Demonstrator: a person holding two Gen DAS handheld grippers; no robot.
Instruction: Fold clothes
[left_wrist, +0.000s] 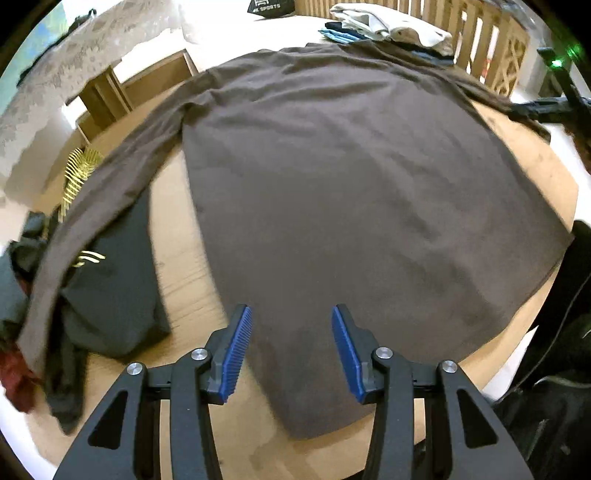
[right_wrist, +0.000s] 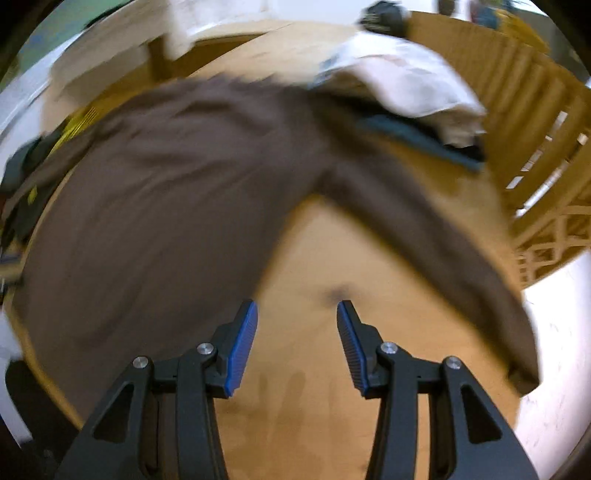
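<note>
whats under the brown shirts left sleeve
A dark folded garment lies under the sleeve, on the table. What the sleeve's far end covers is hidden.

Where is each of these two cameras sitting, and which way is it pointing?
Left wrist: on the left gripper, looking forward and down at the brown shirt's body; only its open blue-padded fingers show.
Right wrist: on the right gripper, facing bare table beside one sleeve; open fingers show, view blurred.
Shared: brown shirt, wooden table, light folded stack.
</note>
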